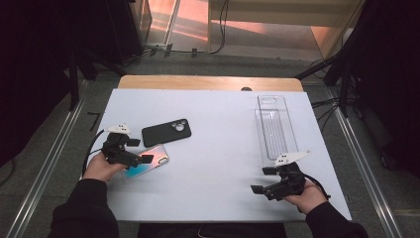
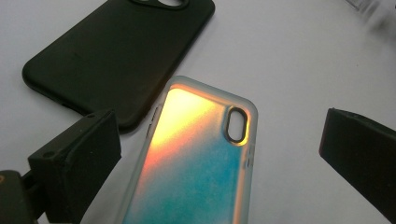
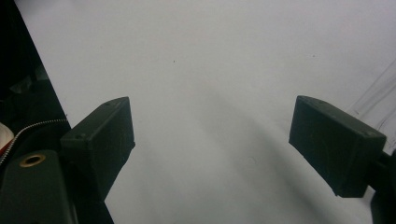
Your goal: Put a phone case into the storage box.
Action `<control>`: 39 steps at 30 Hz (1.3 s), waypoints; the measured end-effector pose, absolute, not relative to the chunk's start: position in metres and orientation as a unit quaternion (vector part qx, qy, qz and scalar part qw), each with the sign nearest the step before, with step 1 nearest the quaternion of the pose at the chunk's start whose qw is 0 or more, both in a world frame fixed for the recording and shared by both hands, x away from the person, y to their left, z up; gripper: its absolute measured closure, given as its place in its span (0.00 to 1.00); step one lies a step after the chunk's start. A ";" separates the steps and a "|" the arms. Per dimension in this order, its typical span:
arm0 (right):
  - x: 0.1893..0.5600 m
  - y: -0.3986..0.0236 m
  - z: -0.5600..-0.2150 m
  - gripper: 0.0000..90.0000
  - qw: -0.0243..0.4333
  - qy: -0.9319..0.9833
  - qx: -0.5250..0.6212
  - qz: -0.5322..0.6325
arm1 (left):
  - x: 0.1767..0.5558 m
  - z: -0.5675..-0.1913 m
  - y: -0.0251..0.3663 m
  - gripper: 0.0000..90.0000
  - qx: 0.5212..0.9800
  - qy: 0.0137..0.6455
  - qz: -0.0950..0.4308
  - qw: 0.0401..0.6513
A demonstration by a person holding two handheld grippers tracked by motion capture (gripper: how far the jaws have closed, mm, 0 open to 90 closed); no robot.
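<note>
Left hand-held gripper over iridescent phone case, right one idle on desk.
Left hand-held gripper (image 1: 140, 150) stood wide, jaws straddling the iridescent orange-to-teal translucent phone case (image 2: 196, 158), not pressing it; the case lay flat on the white desk (image 1: 218, 148), just beside the matte black phone case (image 1: 166, 132). Clear plastic rectangular tray (image 1: 274, 126) farther right. Right hand-held gripper (image 1: 262, 179) wide, holding nothing.

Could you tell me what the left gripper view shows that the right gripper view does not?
Left gripper view alone: the iridescent phone case lying between the open left gripper jaws, with the black phone case beside it, apparently just apart. Right gripper view alone: the open right gripper with nothing between its jaws, and a faint edge of the clear tray. Shared: the white table.
</note>
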State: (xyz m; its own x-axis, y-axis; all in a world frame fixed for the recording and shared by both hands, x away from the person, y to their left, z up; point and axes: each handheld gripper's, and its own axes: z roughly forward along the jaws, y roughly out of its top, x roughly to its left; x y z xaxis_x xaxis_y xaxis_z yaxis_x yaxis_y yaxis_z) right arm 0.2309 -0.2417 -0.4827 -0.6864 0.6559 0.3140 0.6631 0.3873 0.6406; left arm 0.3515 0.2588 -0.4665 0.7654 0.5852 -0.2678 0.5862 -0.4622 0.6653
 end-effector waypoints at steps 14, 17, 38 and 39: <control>0.231 -0.242 -0.483 0.14 0.004 -0.832 -0.399 -0.386 | 0.349 -0.483 0.254 0.00 0.875 0.334 -0.007 0.350; 0.231 -0.242 -0.483 0.14 0.004 -0.832 -0.397 -0.387 | 0.349 -0.487 0.252 0.00 0.879 0.334 -0.007 0.341; 0.231 -0.242 -0.483 0.14 0.002 -0.832 -0.400 -0.386 | 0.337 -0.492 0.238 0.10 0.914 0.292 0.086 0.269; 0.231 -0.242 -0.483 0.14 0.002 -0.831 -0.400 -0.386 | 0.335 -0.492 0.238 0.12 0.914 0.288 0.097 0.268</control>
State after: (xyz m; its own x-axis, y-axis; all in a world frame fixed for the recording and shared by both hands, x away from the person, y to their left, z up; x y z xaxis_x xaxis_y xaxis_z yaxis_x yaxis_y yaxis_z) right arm 0.2311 -0.2422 -0.4828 -0.6805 0.6634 0.3113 0.6659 0.3826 0.6404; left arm 0.3353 0.2384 -0.4924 0.8148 0.5793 0.0226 0.4757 -0.6904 0.5451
